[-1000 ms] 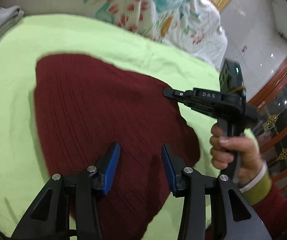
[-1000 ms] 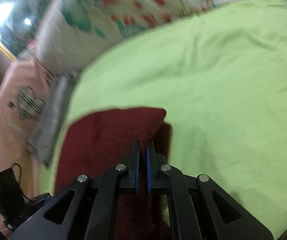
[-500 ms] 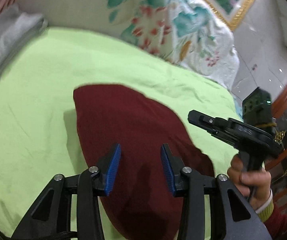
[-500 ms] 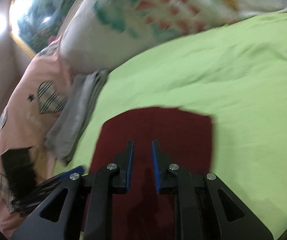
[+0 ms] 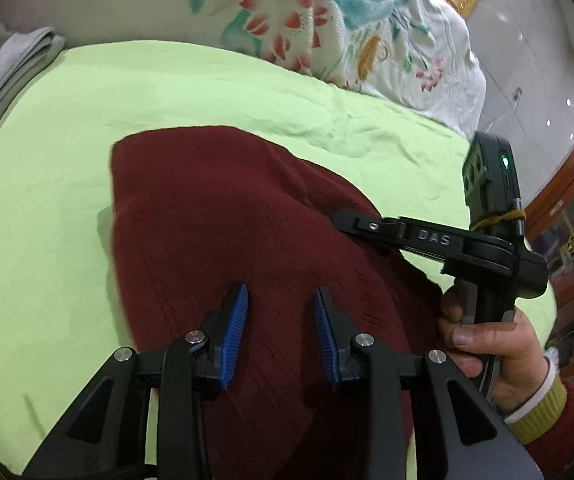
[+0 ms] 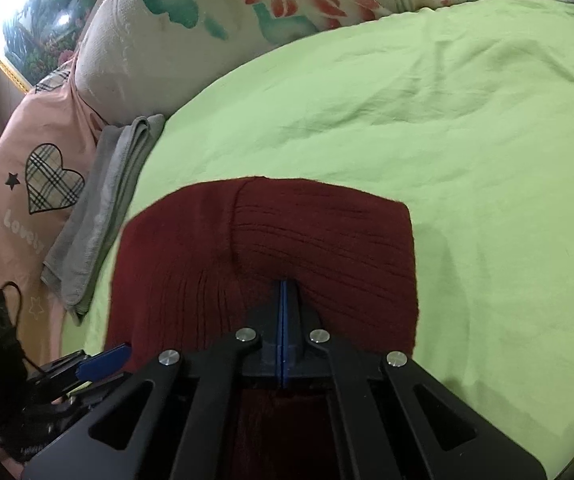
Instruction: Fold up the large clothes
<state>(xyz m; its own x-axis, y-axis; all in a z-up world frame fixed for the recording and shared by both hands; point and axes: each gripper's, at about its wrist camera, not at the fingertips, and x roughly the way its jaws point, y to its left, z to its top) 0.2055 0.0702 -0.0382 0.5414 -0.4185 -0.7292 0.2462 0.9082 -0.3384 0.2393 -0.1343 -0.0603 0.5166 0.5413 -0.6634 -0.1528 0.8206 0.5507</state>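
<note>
A lime-green cotton bedsheet (image 5: 207,92) covers the bed, floral quilt (image 5: 327,20) behind. In the left wrist view, the left gripper (image 5: 280,312) hovers spread and empty over the dark red ribbed knit sweater (image 5: 215,216) lying folded mid-sheet. In the right wrist view, the right gripper (image 6: 283,292) is pressed closed at the sweater's near edge (image 6: 319,240); whether it pinches knit is unclear. A thin pinch could slip and undo the fold.

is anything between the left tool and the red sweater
Nothing visible. The left tool hangs open directly over the dark red sweater on the green sheet, with only air between. The right tool is off to its side.
</note>
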